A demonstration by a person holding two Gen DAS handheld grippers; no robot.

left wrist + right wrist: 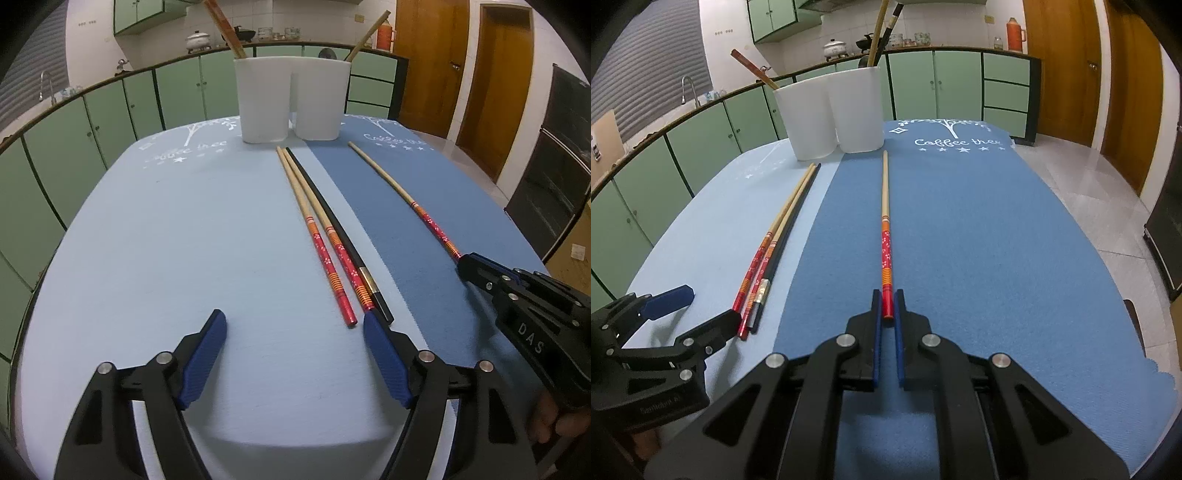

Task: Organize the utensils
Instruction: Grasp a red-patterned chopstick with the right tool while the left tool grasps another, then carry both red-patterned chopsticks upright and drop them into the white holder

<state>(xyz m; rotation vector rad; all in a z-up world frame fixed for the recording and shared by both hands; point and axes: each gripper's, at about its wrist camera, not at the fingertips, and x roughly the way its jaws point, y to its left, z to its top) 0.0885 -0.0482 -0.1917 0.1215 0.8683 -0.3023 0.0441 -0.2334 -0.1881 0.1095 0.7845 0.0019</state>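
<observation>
1. My right gripper [887,306] closes on the red end of a lone bamboo chopstick [885,206], which runs toward 12 o'clock on the dark blue mat [997,240].
2. My left gripper [295,354] hangs spread wide and empty; three chopsticks [325,236] lie at its 1 o'clock.
3. The white utensil holder [291,99] stands beyond, at 12 o'clock.

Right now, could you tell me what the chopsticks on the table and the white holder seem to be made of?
The lone chopstick between the right claw fingers looks like bamboo or wood: pale matte shaft, glossy red patterned handle. The black chopstick seems lacquered wood or plastic, with a metallic band. The white holder looks like smooth matte plastic, possibly ceramic.
</observation>
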